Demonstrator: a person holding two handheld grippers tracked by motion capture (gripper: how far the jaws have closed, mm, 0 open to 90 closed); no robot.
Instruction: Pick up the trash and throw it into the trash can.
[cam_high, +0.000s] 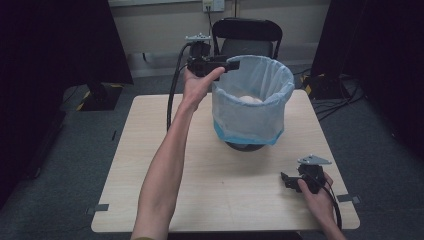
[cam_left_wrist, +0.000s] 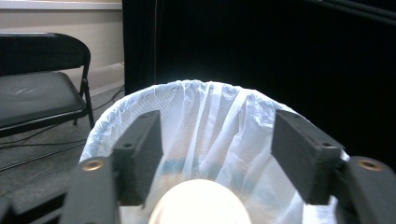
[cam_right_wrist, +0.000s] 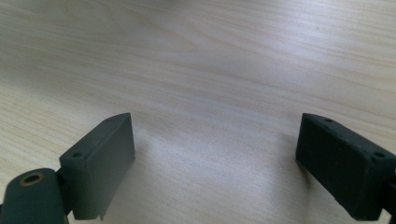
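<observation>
The left gripper (cam_high: 231, 64) hangs over the bin (cam_high: 252, 100) rim at 10 o'clock, fingers (cam_left_wrist: 140, 154) apart and holding nothing. If the hand sinks, it may catch the thin liner (cam_left_wrist: 210, 126) and tip the bin. Inside lies a pale round ball (cam_left_wrist: 200, 203). The right gripper (cam_high: 286, 180) rests on the desk (cam_high: 210, 190) at 4 o'clock, wide open and empty.

A black folding chair (cam_high: 247, 35) is standing just behind the counter (cam_high: 165, 170); cables (cam_high: 345, 97), possibly on dark stands, are trailing right of the chair.
</observation>
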